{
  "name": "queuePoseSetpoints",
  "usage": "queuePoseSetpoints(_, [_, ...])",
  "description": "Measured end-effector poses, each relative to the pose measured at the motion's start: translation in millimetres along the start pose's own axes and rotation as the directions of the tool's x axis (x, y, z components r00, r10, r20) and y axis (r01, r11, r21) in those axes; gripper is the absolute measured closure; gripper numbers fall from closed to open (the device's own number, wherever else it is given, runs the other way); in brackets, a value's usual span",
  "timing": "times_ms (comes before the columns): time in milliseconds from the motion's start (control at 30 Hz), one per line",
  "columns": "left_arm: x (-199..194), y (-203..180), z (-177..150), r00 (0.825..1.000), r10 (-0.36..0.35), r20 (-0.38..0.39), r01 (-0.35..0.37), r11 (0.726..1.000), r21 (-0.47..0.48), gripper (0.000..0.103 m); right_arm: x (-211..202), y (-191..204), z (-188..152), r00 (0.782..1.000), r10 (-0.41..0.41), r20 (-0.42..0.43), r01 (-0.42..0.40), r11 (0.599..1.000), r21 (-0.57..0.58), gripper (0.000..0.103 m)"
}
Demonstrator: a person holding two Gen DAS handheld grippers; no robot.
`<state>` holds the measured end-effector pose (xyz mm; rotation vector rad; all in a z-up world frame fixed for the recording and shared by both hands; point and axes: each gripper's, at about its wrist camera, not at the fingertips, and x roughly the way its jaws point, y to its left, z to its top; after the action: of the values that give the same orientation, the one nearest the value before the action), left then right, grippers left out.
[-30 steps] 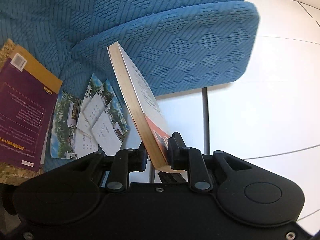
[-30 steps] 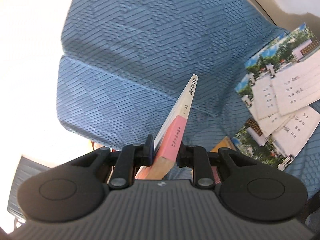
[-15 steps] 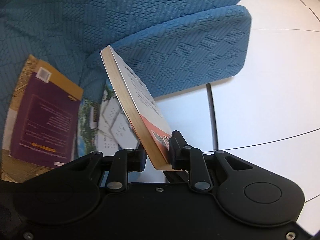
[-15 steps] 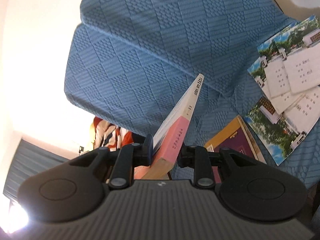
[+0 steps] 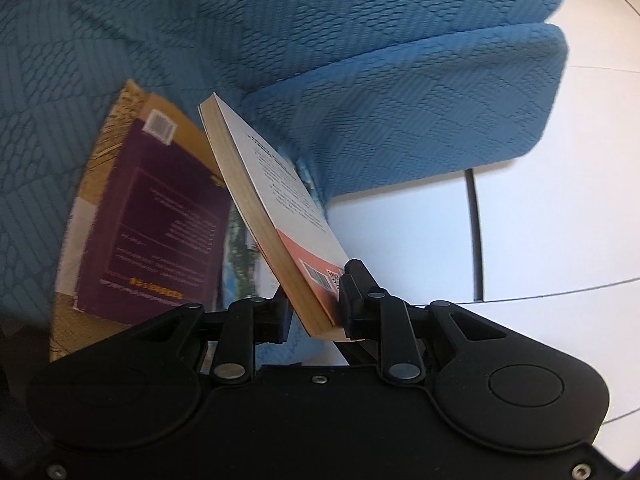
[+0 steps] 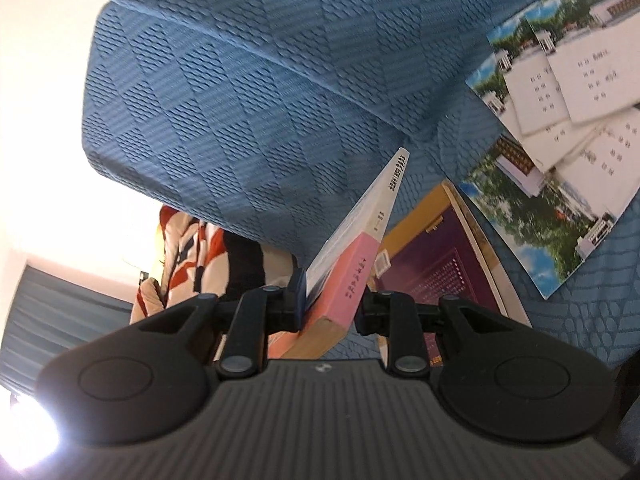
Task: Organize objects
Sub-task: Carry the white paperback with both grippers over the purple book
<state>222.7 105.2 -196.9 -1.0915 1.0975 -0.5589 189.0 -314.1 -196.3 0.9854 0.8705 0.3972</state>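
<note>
Both grippers hold one white and pink paperback book (image 5: 280, 208), tilted above a blue sofa seat. My left gripper (image 5: 314, 308) is shut on its barcode corner, page edges facing left. My right gripper (image 6: 330, 306) is shut on the pink end of its spine (image 6: 356, 268). A purple and gold book (image 5: 156, 216) lies flat on the seat to the left of the held book, on top of a beige patterned one (image 5: 108, 132). It also shows in the right wrist view (image 6: 440, 264). Several photo brochures (image 6: 560, 148) lie spread on the seat beyond it.
The blue quilted sofa armrest (image 5: 420, 120) rises behind the held book. White tiled floor (image 5: 540, 220) lies to the right of the sofa. A person in red and white patterned clothing (image 6: 188, 256) shows past the sofa edge in the right wrist view.
Both grippers have carried the paperback sideways over the seat toward the purple book. The brochures are now mostly hidden behind the paperback in the left wrist view.
</note>
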Motion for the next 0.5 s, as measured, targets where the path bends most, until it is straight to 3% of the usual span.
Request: queuePoseSetpoints(500, [5.5,38.5,-0.5,0.992,0.126,-0.005,-0.126,0.992,0.015,0.079,36.2,-16.2,-28.4,0.993,-0.091,-0.07,0.084,0.992,-0.095,0.076])
